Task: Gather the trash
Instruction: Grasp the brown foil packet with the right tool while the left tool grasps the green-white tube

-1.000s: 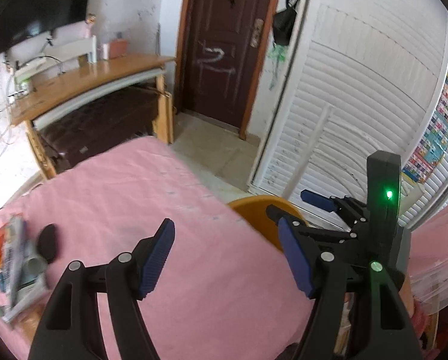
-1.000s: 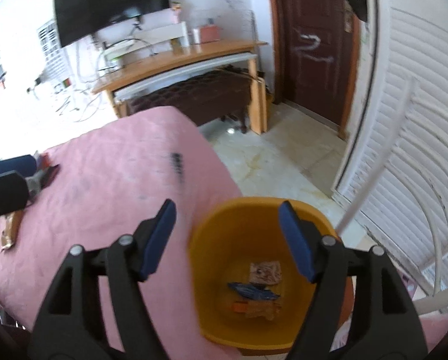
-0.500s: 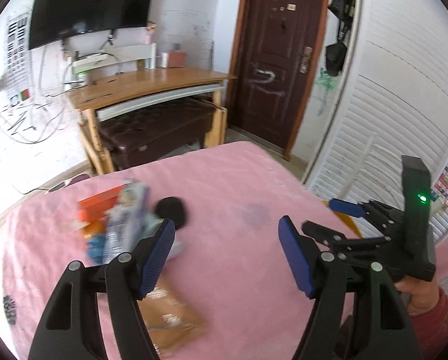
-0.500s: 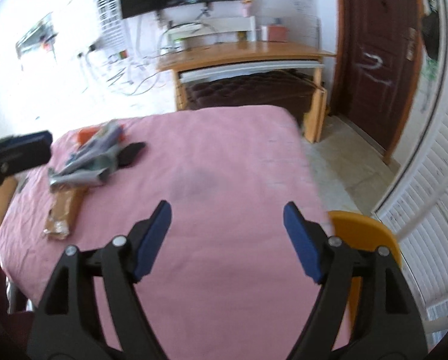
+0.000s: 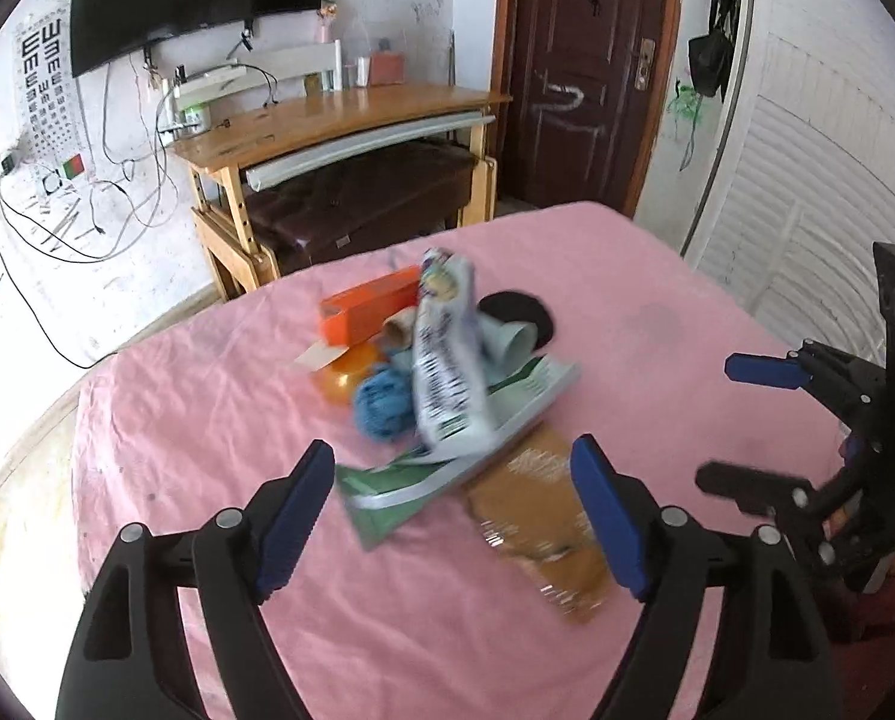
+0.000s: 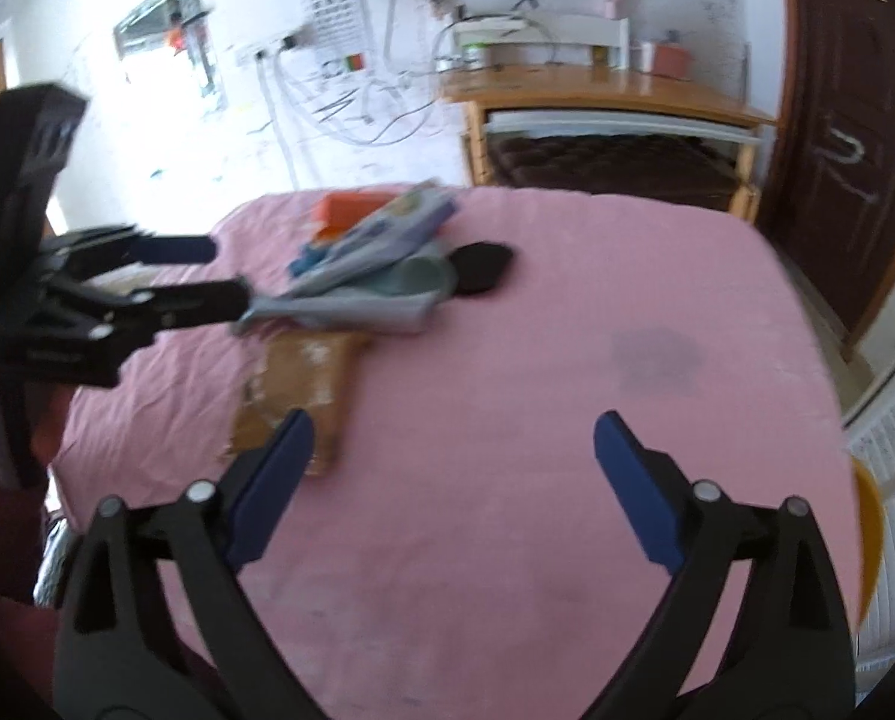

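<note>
The pink table (image 5: 219, 396) carries the trash pile (image 5: 441, 354) near its far edge, toward the far left corner. A brown wrapper (image 5: 537, 528) lies just beside the pile, on my side. The yellow bin (image 6: 867, 528) stands past the table's right edge. My left gripper (image 5: 453, 510) and my right gripper (image 6: 453, 468) have just been opening their jaws; both stand wide and hold nothing.

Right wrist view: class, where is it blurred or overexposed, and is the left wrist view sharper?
Right wrist view: trash pile smeared by motion blur, window wall blown out white. Left wrist view: sharper, only mild blur on the brown wrapper; door frame bowed by fisheye.
</note>
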Tool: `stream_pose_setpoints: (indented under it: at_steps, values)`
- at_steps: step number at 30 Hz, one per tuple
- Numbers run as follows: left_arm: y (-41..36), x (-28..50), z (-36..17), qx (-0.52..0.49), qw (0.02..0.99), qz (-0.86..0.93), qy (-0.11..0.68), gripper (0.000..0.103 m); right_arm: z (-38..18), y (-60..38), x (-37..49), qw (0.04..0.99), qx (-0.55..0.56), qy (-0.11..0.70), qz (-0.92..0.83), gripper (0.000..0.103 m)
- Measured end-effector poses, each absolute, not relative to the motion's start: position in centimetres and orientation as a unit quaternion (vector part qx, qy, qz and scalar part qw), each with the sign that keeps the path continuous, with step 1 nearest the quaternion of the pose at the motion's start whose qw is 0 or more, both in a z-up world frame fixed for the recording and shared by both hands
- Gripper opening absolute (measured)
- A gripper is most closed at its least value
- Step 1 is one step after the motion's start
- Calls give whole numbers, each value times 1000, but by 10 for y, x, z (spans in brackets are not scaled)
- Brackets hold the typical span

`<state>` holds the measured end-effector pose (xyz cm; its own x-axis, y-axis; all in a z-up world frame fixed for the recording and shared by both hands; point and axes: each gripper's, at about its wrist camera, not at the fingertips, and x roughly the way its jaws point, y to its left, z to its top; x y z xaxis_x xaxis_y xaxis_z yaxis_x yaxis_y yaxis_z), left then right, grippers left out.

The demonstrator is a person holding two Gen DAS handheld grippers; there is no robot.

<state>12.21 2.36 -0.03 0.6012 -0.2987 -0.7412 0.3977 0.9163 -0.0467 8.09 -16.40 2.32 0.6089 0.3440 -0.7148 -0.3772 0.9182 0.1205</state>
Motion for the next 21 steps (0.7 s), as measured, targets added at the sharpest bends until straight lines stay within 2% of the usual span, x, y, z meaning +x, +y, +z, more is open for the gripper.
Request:
stream_pose_setpoints:
  at_steps: [9,21]
  values:
    - [45,140,-19,46,886,-218,406,76,12,-113,78,875,-51,417,240,95]
    - [49,137,-21,29,900,-233,366,76,-1,-75,94,865,-72,435,240,96]
